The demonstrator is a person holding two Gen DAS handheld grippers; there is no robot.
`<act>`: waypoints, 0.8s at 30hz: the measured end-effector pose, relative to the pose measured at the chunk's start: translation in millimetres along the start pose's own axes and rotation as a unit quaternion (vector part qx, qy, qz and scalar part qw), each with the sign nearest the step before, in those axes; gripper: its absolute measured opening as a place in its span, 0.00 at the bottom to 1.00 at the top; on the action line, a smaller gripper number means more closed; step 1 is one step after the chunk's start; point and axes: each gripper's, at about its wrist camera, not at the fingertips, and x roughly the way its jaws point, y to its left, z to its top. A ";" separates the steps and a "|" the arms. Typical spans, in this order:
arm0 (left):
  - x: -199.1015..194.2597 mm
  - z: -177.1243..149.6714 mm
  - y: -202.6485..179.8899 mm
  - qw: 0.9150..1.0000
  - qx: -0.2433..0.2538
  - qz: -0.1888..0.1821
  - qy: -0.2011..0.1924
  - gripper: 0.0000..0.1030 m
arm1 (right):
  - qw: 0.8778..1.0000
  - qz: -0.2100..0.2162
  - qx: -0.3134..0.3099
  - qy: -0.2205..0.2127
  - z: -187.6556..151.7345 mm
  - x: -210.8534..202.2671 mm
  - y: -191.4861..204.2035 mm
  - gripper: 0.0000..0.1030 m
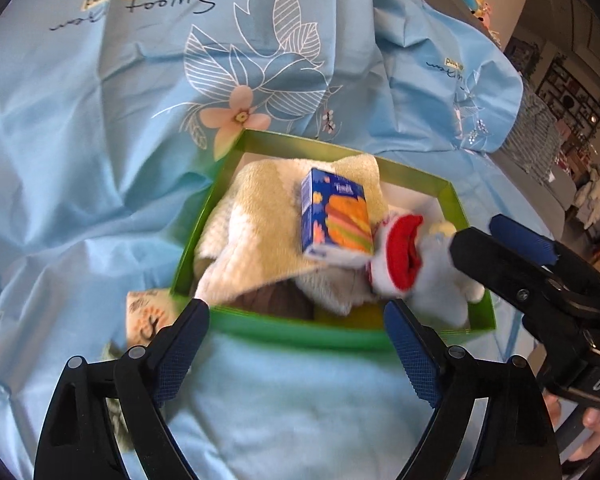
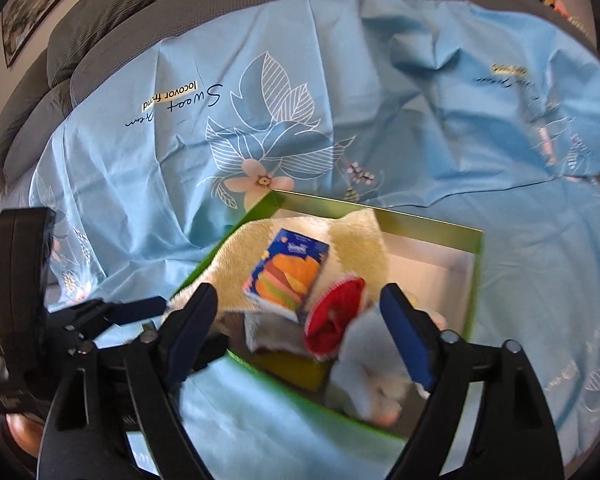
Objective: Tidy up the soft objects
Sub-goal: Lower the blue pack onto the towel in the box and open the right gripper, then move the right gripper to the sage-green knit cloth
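Soft things — cream towel [image 1: 256, 216], tissue pack [image 1: 334, 216], red-and-white plush [image 1: 400, 256] — fill the green box [image 1: 332, 330] just ahead of my left claw [image 1: 296, 312] and right claw [image 2: 300, 304], both wide open, empty.

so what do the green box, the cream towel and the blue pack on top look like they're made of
Green box: likely cardboard, thin straight walls with a slight sheen, pale inside.
Cream towel: looks like terry cotton, with a looped, fuzzy matte surface and soft folds.
Blue pack: probably glossy printed plastic wrap or coated card; blur leaves it open.
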 end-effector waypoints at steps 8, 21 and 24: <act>-43.3 -47.5 1.3 1.000 -0.007 0.015 -0.021 0.87 | 1.000 -0.014 -0.001 -0.018 -39.7 -47.5 4.3 0.96; -117.5 -133.8 29.4 0.997 -0.055 0.053 -0.023 0.87 | 0.999 0.041 -0.015 -0.001 -108.3 -98.3 49.3 0.97; -130.7 -152.0 36.3 0.996 -0.057 0.067 -0.019 0.87 | 0.999 0.037 -0.020 0.003 -118.6 -100.0 61.8 0.97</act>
